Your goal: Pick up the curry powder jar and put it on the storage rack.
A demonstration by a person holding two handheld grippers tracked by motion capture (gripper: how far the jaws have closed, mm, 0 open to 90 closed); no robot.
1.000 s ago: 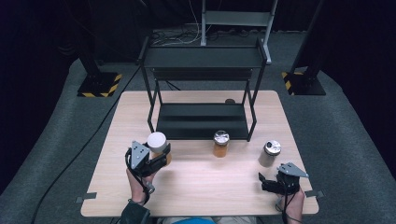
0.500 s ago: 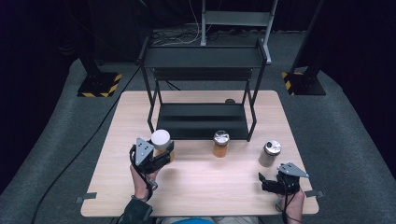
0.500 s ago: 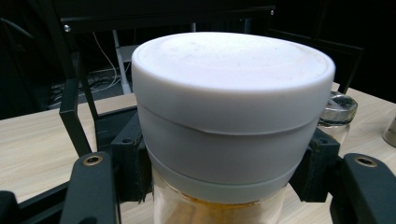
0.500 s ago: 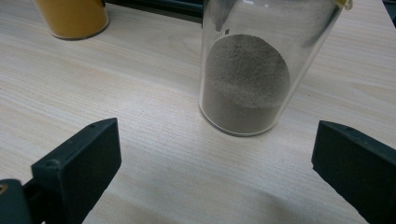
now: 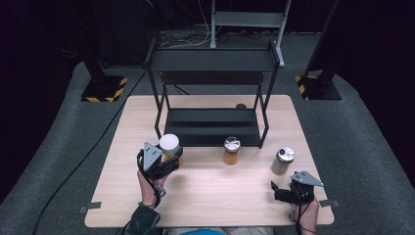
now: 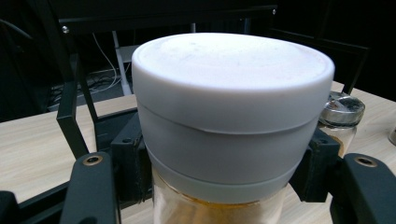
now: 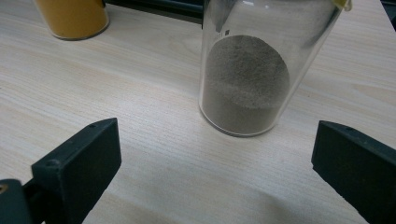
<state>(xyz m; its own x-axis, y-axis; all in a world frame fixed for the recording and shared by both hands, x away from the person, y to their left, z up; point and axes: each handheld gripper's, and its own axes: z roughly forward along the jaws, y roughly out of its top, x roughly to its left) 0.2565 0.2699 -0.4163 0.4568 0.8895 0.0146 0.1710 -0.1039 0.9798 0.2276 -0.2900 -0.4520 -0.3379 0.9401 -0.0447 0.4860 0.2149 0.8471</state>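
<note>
No text, label or number can be read anywhere.

We saw a counter (image 5: 210, 196) of pale, matt wood grain. The white-lidded jar (image 6: 233, 121) had a smooth, matt plastic lid over clear glass. The grey-powder jar (image 7: 247, 79) was glossy clear glass holding a fine, grainy powder. The rack (image 5: 213, 61) looked like matt black metal. The fingers (image 7: 79, 163) were matt black plastic.

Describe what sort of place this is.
Probably a recording studio or lab: dark curtained surroundings, a light wooden table on grey carpet, a black metal two-tier shelf rack, and yellow-black hazard-striped stand bases.
</note>
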